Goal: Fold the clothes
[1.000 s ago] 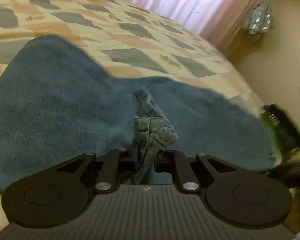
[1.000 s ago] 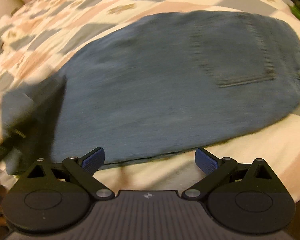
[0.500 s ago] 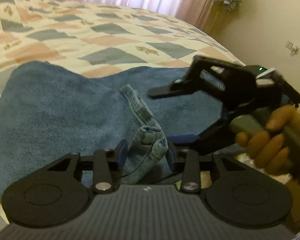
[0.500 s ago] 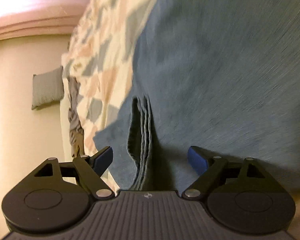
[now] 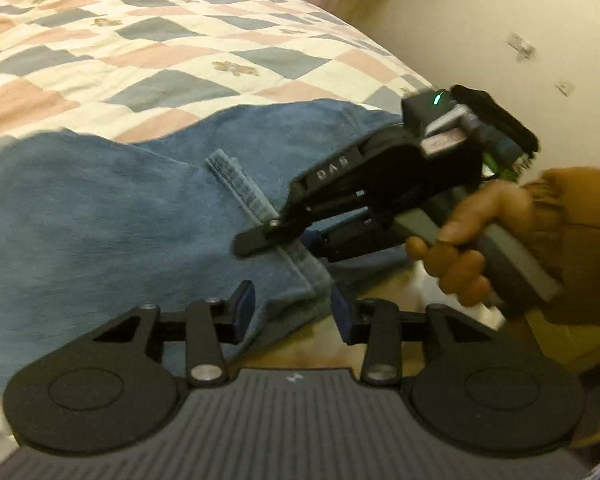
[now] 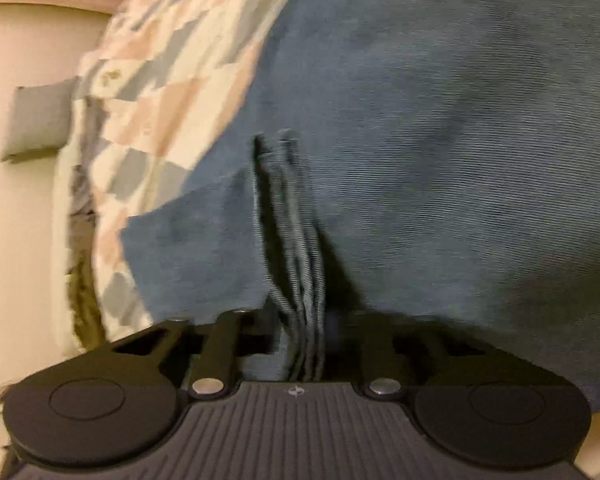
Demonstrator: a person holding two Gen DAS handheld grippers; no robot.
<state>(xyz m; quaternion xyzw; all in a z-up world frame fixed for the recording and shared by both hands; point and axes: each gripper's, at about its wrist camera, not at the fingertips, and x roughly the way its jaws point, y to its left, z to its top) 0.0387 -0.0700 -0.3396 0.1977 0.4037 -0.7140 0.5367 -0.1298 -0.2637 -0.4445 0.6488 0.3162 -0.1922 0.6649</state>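
Denim is what both claws are working: a pair of blue jeans (image 5: 112, 216) lies spread on the patchwork bedspread (image 5: 148, 52) of a bed, at the bedspread's near edge, with the checked quilt running on beyond it toward the curtain.

The right claw (image 6: 300, 332) has just been closing, and its view shows it clenched on a bunched ridge of stacked seams (image 6: 292, 240) at the jeans' near edge; several layers stand pinched upright between the pads. From the left wrist view the same claw reaches in from the side, a person's hand (image 5: 460, 248) round its grey handle and an orange sleeve (image 5: 580, 220) behind. Taking the edge here looks meant to gather the layers together so they lift as one when the fold is made.

The left claw (image 5: 292, 308) sits a little nearer than the right one along that same edge. Its jaws stand partly apart, with a hemmed corner of the jeans (image 5: 300, 284) lying between the blue pads; the cloth appears loose there rather than pressed, so I judge it released, probably handing the edge over to the right claw.

The jeans are mid-blue, slightly faded, fairly flat across the body with soft ripples, and a pale stitched strip (image 5: 240, 184) runs diagonally from the gripped ridge into the fabric. The fold looks barely begun.
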